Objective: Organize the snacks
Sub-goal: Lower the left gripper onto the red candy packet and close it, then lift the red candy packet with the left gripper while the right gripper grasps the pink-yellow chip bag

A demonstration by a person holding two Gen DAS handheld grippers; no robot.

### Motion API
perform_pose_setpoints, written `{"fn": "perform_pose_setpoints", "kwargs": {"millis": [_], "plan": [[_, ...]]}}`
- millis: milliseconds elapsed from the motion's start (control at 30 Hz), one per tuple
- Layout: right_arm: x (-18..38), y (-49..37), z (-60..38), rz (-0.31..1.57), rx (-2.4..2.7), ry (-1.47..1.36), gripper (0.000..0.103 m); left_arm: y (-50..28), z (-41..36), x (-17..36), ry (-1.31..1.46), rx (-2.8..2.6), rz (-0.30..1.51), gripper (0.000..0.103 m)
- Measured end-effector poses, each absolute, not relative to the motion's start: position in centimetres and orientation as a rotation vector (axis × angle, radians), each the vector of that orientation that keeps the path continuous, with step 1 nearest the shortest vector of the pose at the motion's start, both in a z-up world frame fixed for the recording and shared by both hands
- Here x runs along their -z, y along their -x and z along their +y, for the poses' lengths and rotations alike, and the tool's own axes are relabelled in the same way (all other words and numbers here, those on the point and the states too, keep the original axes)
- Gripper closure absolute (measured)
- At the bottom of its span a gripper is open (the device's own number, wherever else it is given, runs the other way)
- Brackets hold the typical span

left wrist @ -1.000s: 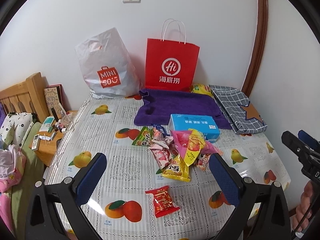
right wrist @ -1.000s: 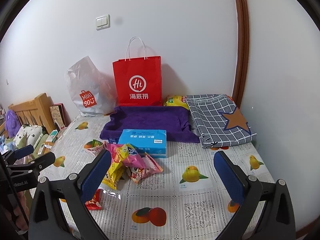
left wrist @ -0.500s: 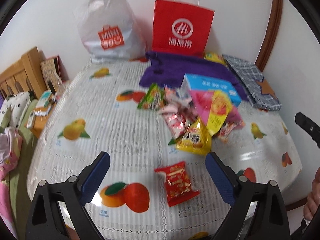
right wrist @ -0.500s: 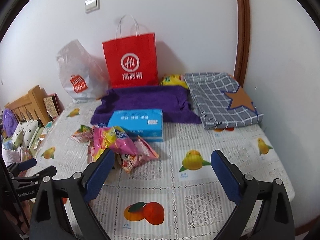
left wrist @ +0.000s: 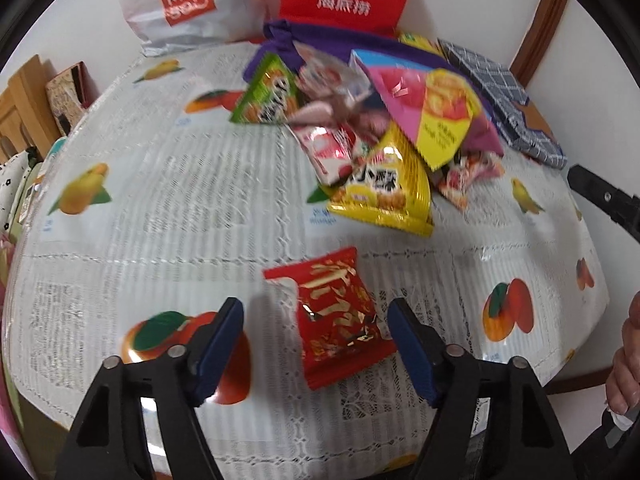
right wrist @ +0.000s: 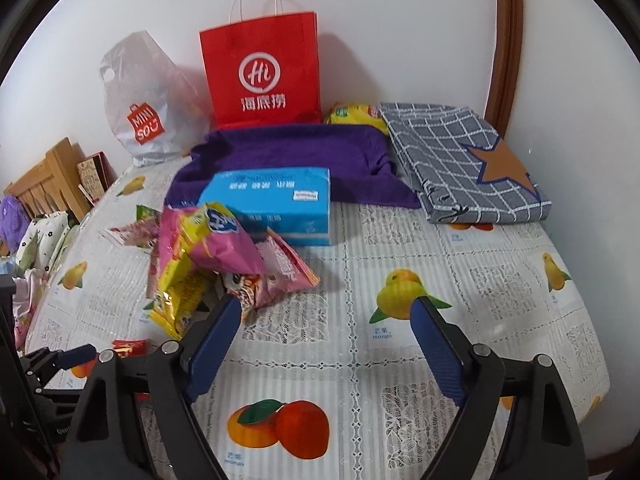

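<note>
Left claw [left wrist: 316, 320] gapes wide astride the red packet [left wrist: 334, 316] on the desk [left wrist: 160, 216]; right claw [right wrist: 326, 320], also spread, hangs empty right of the snack pile [right wrist: 224, 256].

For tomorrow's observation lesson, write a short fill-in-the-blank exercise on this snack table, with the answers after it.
1. The left gripper has its jaws open around a ___ snack packet.
2. The blue tissue box lies partly on a ___ towel.
3. The checked cloth bears an orange ___.

Answers: red; purple; star

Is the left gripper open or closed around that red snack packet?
Open: left gripper fingers stand apart either side of the red packet, not touching.
</note>
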State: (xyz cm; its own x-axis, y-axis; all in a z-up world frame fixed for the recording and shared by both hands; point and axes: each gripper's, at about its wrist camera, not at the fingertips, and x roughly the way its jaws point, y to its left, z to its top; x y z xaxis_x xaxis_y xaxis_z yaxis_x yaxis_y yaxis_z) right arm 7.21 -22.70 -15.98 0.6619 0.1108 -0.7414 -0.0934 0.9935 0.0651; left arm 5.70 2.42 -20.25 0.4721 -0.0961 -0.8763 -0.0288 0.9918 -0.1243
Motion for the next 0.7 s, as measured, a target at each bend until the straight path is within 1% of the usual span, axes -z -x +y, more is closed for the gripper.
{"fn": "perform_pose_setpoints", "kwargs": {"millis": [67,133,233,500,700], "plan": [[16.4,-7.7,-22.7,0.853,-0.122,-0.024,0.017,-6.0,2.0,20.7,0.128,0.050,1.092,0.040],[16.6,-8.1,-22.8,0.860,-0.126,-0.019,0.018,-6.3,1.5,20.7,0.110,0.041,1.078,0.051],[16.8,-8.7,-22.7,0.863,-0.139,-0.018,0.018,-6.9,1.2,20.6,0.089,0.042,1.070,0.055],[16.1,-10.9,-21.3,0.855,-0.219,-0.037,0.018,-10.0,3.0,20.0,0.072,-0.031,1.073,0.056],[15.6,-13.4,-18.5,0.860,-0.318,-0.037,0.018,-12.2,4.9,19.8,0.103,-0.076,1.078,0.056]]}}
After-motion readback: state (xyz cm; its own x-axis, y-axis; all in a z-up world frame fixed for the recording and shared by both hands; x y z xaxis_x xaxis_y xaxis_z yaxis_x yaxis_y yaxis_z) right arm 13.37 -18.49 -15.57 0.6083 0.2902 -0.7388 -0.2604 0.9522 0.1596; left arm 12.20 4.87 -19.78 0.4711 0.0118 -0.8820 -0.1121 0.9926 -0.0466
